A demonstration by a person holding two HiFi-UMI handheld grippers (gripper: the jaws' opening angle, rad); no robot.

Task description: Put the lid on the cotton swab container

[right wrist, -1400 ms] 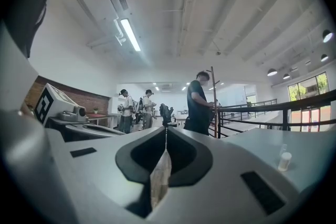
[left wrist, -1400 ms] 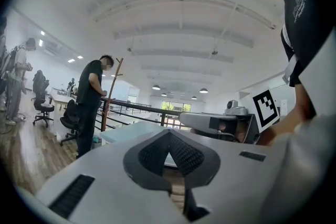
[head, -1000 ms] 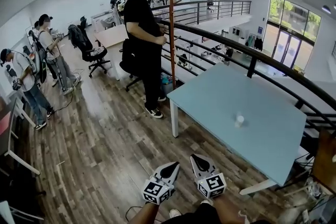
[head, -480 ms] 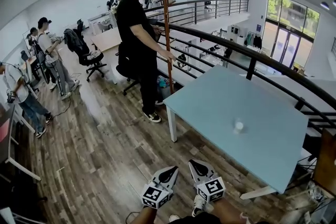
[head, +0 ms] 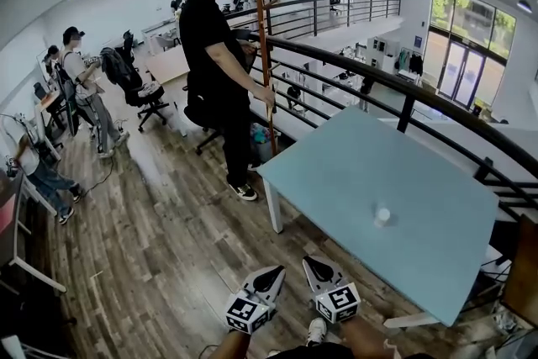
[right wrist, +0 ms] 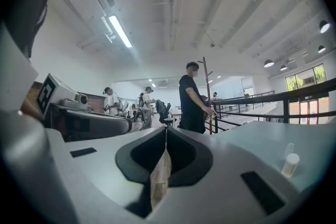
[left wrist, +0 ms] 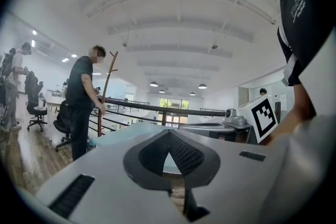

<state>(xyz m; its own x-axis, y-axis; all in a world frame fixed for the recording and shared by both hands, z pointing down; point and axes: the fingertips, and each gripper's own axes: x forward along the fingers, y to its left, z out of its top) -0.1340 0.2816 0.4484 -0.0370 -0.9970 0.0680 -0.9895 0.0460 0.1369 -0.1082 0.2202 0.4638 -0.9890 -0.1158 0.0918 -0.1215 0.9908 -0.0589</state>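
White container (head: 382, 216) on blue table (head: 336, 172)

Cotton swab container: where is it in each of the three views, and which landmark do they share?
Head view: the cotton swab container stands right of centre on the blue table.
Left gripper view: not in it.
Right gripper view: low near the right edge, on the same table.
Shared landmark: the person in black beside the wooden pole, seen in all three.

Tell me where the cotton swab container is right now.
In the head view the cotton swab container stands on the blue table, ahead and to the right of the right gripper.
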